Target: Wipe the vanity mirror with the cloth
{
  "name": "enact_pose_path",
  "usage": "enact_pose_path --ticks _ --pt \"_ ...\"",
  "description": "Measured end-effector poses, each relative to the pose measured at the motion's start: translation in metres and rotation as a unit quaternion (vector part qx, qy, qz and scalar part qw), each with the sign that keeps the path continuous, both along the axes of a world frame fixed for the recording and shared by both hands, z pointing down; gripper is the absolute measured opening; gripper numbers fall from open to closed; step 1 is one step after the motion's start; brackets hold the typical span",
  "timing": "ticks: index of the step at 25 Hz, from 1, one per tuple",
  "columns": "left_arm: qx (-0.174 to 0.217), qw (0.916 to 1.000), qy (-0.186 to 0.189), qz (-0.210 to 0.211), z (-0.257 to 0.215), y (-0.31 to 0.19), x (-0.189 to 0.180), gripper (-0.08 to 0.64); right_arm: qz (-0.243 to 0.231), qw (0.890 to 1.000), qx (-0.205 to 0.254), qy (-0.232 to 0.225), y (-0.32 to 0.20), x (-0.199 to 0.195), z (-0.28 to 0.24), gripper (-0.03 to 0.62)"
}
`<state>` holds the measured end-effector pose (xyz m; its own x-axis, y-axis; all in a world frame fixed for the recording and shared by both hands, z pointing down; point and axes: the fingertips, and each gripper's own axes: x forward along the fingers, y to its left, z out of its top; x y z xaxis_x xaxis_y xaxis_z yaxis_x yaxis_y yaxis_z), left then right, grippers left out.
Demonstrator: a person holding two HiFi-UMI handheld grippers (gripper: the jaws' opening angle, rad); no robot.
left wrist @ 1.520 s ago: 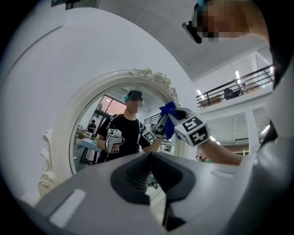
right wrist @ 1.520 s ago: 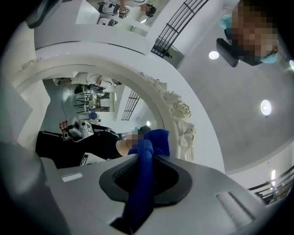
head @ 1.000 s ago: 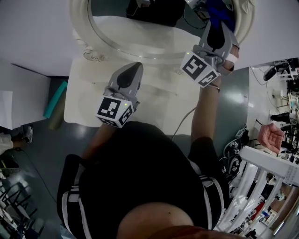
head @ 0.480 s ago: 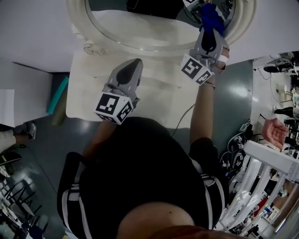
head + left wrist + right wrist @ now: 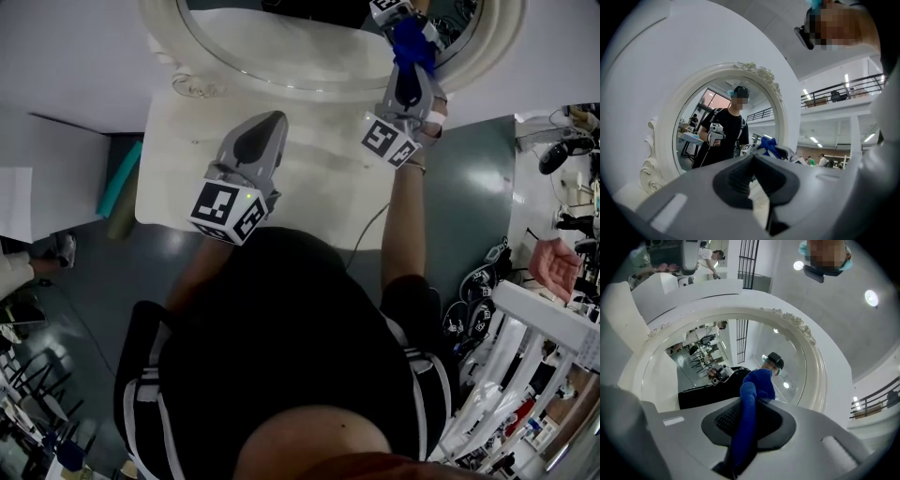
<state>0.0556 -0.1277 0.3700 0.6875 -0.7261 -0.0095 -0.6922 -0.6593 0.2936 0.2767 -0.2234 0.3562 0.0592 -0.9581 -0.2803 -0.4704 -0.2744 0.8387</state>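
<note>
In front of the vanity mirror (image 5: 291, 47), which stands upright in its white carved frame, the cream table (image 5: 309, 187) carries the mirror at its far edge. That puts the glass square to the person, well placed for wiping.

Next, the left tongs (image 5: 270, 122). They hover over the table, below the mirror and well apart from the glass. The left gripper view shows the jaws together with nothing between them. They look parked out of the way, since the mirror stands firm on its own base.

Over to the right tongs (image 5: 407, 66), up at the mirror's lower right, just inside the frame. They are clamped on the blue cloth (image 5: 751, 394), gripped low so that a bunched end sticks out past the tips. That way soft fabric meets the glass, not hard plastic.

In the head view the cloth appears to meet its own reflection, so it looks to be touching the mirror, with the wipe under way.
</note>
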Motion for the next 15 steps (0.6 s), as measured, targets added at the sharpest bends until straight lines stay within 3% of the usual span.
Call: enact_pose_path --ticks 15 --pt "-0.016 0.9998 -0.006 -0.012 0.016 -0.002 -0.012 0.011 -0.035 0.998 -0.056 -0.023 -0.007 -0.018 0.083 0.063"
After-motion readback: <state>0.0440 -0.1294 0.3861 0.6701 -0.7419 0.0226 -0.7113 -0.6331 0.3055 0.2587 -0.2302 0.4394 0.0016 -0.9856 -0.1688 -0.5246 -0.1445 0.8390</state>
